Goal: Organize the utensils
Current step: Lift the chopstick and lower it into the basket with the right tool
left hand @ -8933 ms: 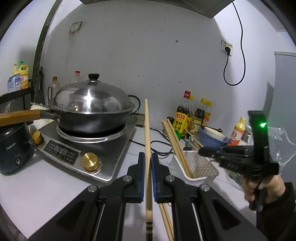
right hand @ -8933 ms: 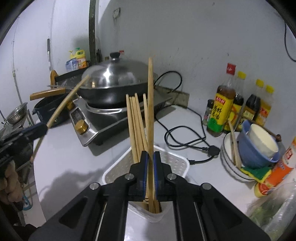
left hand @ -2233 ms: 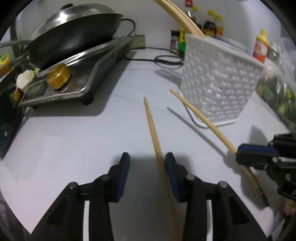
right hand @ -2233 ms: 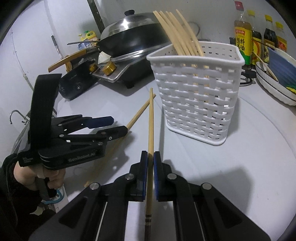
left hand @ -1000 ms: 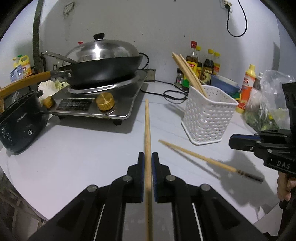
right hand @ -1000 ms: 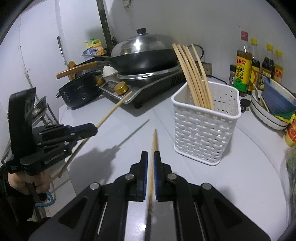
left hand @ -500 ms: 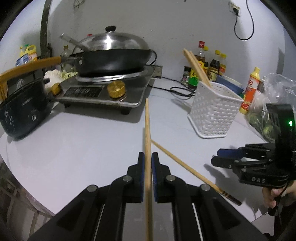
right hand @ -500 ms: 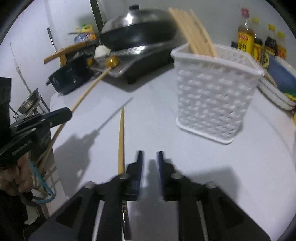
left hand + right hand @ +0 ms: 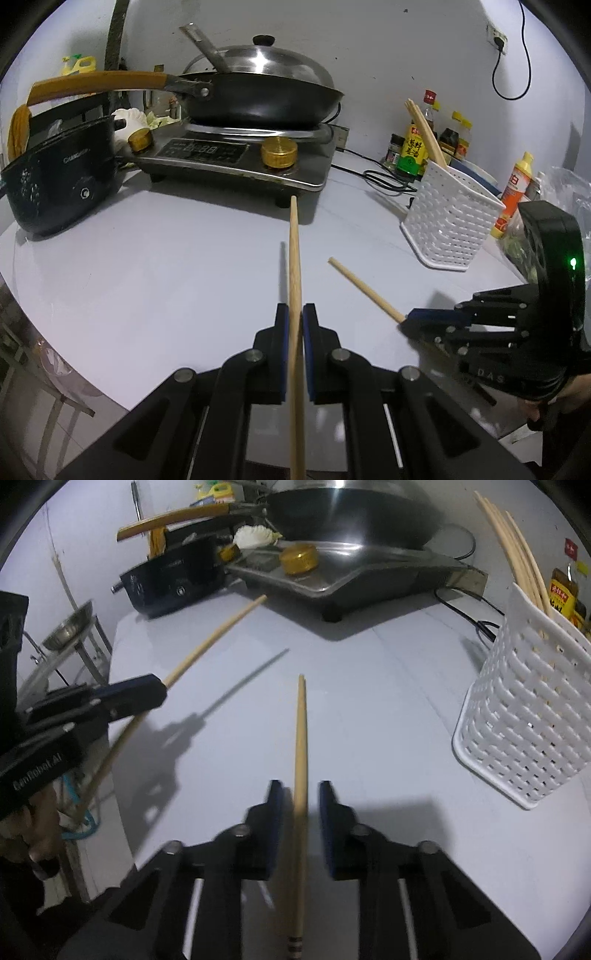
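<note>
Wooden chopstick, let go a moment back, now lies on the counter between the right gripper's closing, not-yet-touching jaws; left gripper stays clamped on its own stick, white basket still unfed.

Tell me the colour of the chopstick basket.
White, with a woven lattice; clearest in the right wrist view.

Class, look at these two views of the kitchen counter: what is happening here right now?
A person is tidying chopsticks with a handheld gripper in each hand. The left gripper is shut on a raised chopstick, held clear of the countertop. The right gripper is closing around a second chopstick on the counter, with its pads not yet pressing it. The white basket, already holding several stored chopsticks, stands nearby.
</note>
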A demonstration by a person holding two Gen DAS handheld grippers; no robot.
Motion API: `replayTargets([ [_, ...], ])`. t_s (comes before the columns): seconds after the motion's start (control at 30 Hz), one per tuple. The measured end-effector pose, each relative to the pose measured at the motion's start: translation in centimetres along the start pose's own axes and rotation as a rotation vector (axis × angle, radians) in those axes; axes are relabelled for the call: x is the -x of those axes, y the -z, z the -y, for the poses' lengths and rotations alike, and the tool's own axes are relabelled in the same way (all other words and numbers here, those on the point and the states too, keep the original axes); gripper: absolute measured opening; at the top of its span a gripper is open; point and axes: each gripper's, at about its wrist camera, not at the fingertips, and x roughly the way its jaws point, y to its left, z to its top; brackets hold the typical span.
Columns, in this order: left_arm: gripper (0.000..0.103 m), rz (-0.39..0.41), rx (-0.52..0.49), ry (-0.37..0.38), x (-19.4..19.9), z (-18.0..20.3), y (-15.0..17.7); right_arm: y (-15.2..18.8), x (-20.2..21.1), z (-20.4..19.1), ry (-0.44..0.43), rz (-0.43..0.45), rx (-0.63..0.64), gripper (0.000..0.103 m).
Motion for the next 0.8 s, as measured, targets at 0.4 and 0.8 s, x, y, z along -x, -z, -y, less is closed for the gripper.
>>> replayTargets([
  [0.4, 0.007, 0.050, -0.016, 0.017, 1.3, 1.0, -1.2, 0.4, 4.1, 2.4, 0.028, 0.089, -0.032, 0.006],
  [0.8, 0.007, 0.101, -0.071, 0.026, 2.1, 3.6, -3.6, -1.5, 11.6, 5.2, 0.095, 0.259, -0.038, 0.006],
])
